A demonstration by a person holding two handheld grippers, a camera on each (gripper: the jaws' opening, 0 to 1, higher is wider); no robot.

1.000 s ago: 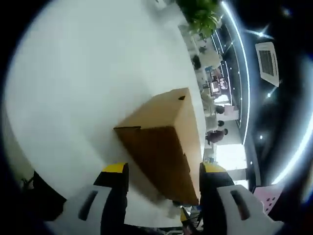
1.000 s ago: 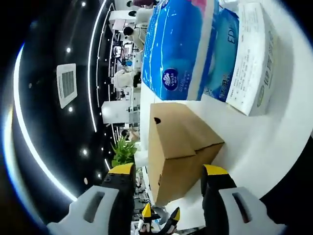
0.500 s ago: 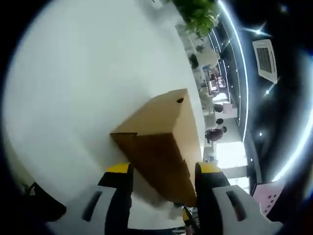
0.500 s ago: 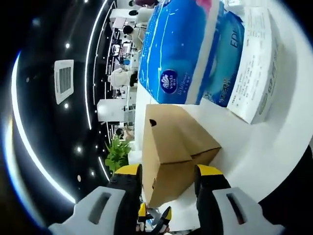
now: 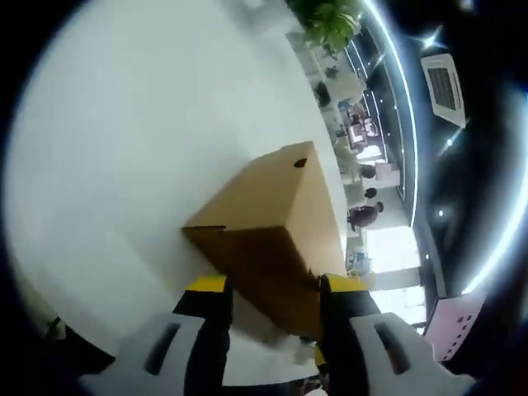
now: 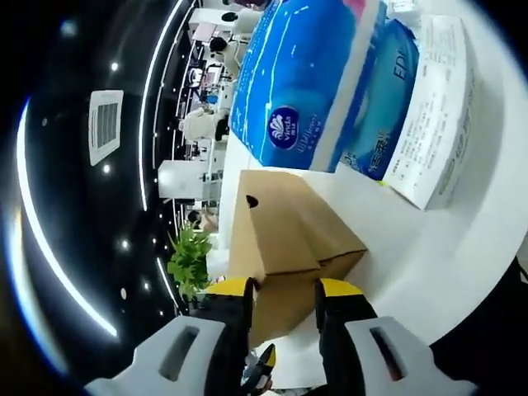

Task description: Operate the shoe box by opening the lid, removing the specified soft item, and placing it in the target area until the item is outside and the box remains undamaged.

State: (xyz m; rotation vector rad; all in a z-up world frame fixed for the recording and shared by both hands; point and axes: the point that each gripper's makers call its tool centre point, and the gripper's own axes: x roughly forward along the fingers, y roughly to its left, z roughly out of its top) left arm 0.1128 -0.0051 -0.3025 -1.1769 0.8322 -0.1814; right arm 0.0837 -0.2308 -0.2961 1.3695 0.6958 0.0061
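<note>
Both grippers' fingers (image 5: 272, 289) (image 6: 283, 290) clamp closed shoe box (image 5: 276, 210) ends on white table (image 5: 124, 148)

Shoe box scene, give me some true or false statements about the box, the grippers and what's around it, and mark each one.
1. The shoe box has its lid closed. True.
2. The right gripper grips a blue package. False: its jaws straddle one end of the box.
3. Blue tissue packs lie beyond the box. True.
4. The box stands on a wooden floor. False: it rests on a white table.
5. The left gripper has its jaws at the box's other end. True.
</note>
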